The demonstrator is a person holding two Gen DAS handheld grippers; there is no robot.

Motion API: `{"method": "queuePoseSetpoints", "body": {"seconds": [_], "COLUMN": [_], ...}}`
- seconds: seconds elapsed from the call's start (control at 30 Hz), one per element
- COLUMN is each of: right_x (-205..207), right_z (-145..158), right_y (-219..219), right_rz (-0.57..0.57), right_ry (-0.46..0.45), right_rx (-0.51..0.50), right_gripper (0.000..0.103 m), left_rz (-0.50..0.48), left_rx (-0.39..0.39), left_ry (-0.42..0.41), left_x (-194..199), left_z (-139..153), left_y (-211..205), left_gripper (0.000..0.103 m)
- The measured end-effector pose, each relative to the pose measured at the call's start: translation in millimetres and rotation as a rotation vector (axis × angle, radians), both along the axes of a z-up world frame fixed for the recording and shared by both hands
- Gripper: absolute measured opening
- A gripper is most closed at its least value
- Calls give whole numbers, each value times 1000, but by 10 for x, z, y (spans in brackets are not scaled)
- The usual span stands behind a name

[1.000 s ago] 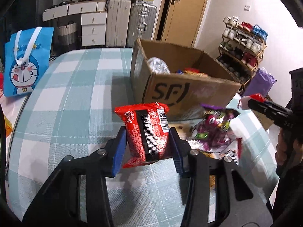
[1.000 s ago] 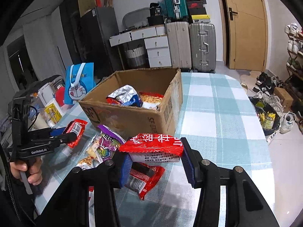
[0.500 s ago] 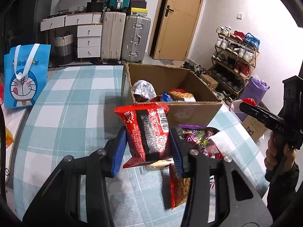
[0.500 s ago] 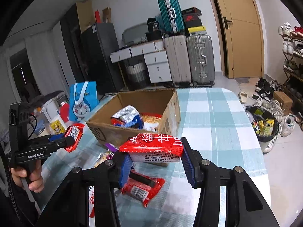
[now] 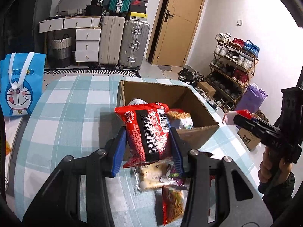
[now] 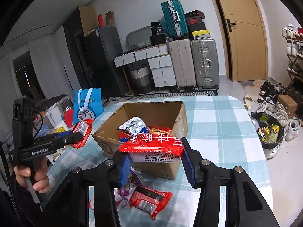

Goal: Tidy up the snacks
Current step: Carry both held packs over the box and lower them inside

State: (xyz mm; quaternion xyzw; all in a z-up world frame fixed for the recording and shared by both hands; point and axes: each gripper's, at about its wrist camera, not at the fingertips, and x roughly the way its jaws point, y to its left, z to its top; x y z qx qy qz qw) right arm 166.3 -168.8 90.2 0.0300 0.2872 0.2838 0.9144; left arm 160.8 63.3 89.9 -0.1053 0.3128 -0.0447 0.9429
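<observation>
Several snacks already in the box [image 5: 200, 102]; my left tongs [image 5: 147, 141] and right tongs [image 6: 154, 158] each clamp a red packet above it, loose packets [image 5: 170, 189] remain on the table [image 5: 66, 113].

"GenRobot.AI" on left gripper [image 6: 82, 135] body; blue bag [image 5: 19, 87] print perhaps "DORAEMON"

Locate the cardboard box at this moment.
The cardboard box stands open on the checked tablecloth, centre of both wrist views, just beyond the two held red packets; loose snacks lie at its near side and the blue cartoon bag stands to its left.
</observation>
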Motion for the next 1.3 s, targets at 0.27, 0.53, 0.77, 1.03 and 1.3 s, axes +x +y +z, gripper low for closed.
{"method": "queuePoseSetpoints", "body": {"seconds": [0.27,0.53,0.77,1.03,1.3], "right_x": [162,323,405,677,903], "right_z": [163,363,525,436,219], "right_y": [139,230,335,491,630], "right_rz": [-1,-14,2,-2,6], "right_ry": [7,24,22,59,81], "right_rx": [-21,-68,-100,-72,-50], "right_gripper": [48,48,48,48,48], "left_rz": [11,15,10,2,-5], "left_rx": [26,54,65,55,87], "left_ry": [-12,-20,-27,6,39], "left_x": [158,269,436,661,954], "left_z": [180,414,556,440,157], "left_y": [25,92,117,25,-189], "left_gripper": [41,41,41,41,41]}}
